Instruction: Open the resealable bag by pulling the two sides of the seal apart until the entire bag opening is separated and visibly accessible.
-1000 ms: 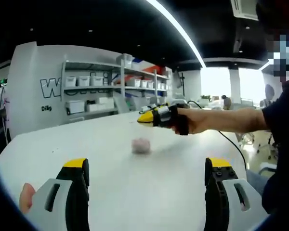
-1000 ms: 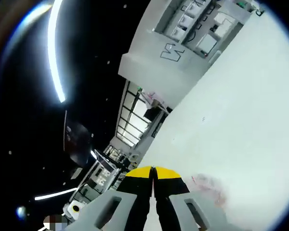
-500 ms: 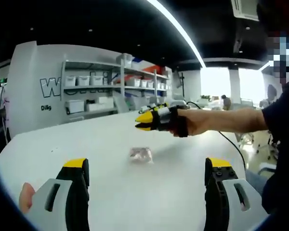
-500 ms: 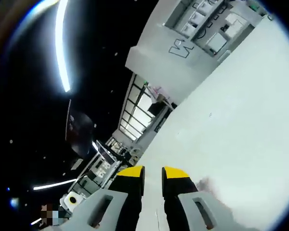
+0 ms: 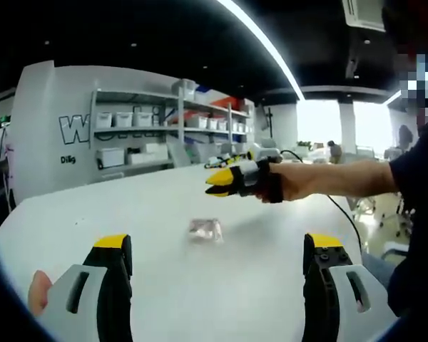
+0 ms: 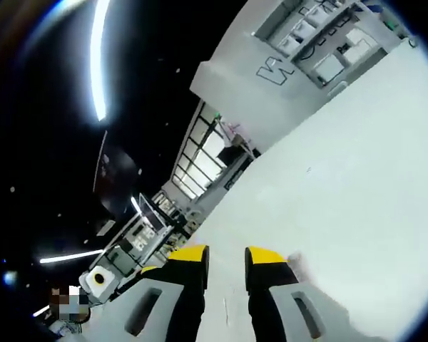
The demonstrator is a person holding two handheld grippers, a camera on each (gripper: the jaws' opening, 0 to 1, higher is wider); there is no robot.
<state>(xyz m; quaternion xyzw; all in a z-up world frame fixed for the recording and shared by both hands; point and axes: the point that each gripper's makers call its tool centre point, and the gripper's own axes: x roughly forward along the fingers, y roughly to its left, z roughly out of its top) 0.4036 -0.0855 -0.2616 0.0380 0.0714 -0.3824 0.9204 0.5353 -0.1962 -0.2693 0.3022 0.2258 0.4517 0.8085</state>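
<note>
A small clear resealable bag point(image 5: 205, 229) with something pinkish inside lies flat on the white table point(image 5: 214, 306), near its middle. My left gripper point(image 5: 217, 248) stands open and wide at the near edge, well short of the bag, nothing between its jaws. A hand holds my right gripper point(image 5: 218, 182) in the air above and just beyond the bag, jaws a little apart and empty. In the right gripper view, the right gripper point(image 6: 227, 258) shows a gap between its yellow tips over the table point(image 6: 357, 178). A faint pinkish patch point(image 6: 297, 261) beside the right jaw may be the bag.
The person's arm point(image 5: 342, 177) reaches in from the right, with the body point(image 5: 417, 214) at the table's right edge. A cable point(image 5: 340, 211) trails from the right gripper across the table. Shelves with white bins point(image 5: 150, 135) line the wall beyond the far edge.
My right gripper went from shut to open. The bag, blurred in mid-air a second ago, has come to rest on the table. The left gripper has not moved.
</note>
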